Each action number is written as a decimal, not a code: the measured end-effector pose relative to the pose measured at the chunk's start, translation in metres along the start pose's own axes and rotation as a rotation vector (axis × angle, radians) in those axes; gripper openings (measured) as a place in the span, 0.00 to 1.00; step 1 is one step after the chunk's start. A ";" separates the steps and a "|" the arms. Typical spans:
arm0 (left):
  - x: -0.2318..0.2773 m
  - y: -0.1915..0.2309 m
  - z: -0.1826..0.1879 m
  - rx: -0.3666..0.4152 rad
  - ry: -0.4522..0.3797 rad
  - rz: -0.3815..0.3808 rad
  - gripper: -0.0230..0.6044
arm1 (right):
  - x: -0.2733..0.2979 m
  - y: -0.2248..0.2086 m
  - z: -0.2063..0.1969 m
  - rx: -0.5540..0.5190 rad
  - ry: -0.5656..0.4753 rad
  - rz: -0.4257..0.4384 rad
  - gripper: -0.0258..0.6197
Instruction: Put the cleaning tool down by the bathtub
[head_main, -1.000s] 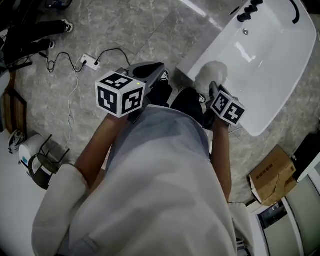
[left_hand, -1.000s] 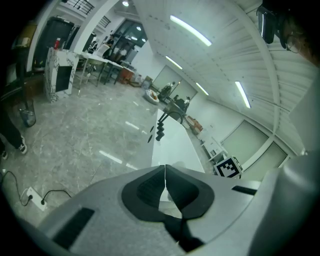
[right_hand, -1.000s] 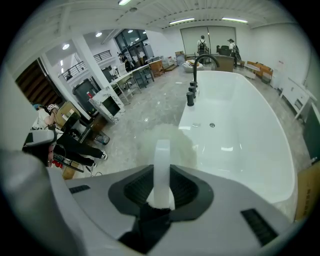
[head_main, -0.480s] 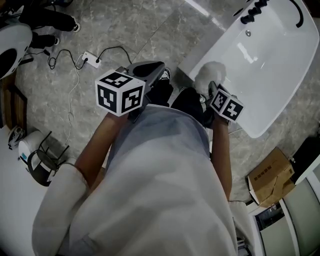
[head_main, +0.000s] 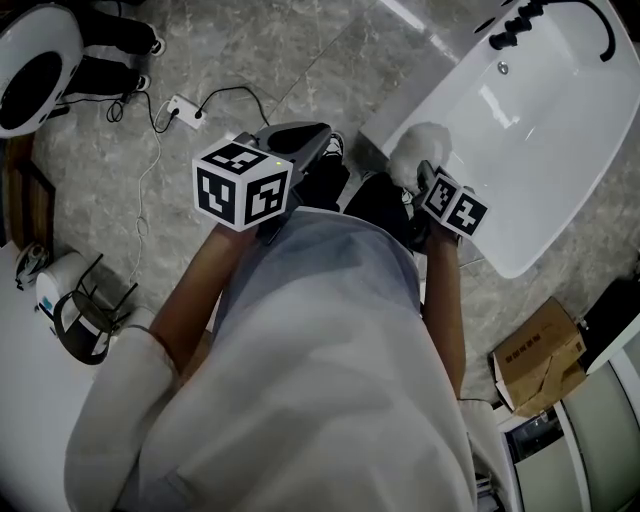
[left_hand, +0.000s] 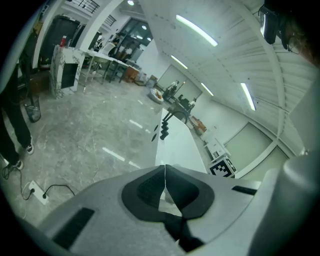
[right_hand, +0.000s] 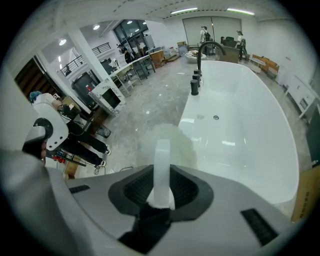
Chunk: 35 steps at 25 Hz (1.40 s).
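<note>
White cleaning tool (right_hand: 161, 152), head blurred, fills right gripper (right_hand: 161, 176).

Bathtub (head_main: 540, 130) right — power strip (head_main: 186, 108) left

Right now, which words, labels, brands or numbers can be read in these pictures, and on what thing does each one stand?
No text here can be read.
Box: dark print on its top, too small to read.
Left cube and right cube: only black-and-white square markers, no letters or numbers.
</note>
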<state>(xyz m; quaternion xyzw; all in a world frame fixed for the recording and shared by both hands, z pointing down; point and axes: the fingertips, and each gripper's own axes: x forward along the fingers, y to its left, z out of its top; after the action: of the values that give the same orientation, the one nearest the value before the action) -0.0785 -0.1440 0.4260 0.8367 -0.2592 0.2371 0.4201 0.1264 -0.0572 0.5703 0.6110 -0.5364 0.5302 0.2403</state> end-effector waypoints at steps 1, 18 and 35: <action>0.000 0.000 0.000 -0.001 0.000 0.000 0.05 | 0.002 0.000 -0.001 0.001 0.003 0.001 0.18; -0.004 0.003 -0.001 0.001 0.003 0.006 0.05 | 0.019 -0.008 -0.012 -0.003 0.052 -0.028 0.18; -0.006 0.010 -0.015 -0.031 0.022 0.035 0.05 | 0.044 -0.023 -0.019 -0.014 0.094 -0.035 0.18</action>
<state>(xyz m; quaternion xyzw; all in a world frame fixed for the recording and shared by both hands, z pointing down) -0.0921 -0.1354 0.4361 0.8228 -0.2730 0.2494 0.4316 0.1333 -0.0515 0.6228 0.5930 -0.5172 0.5504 0.2789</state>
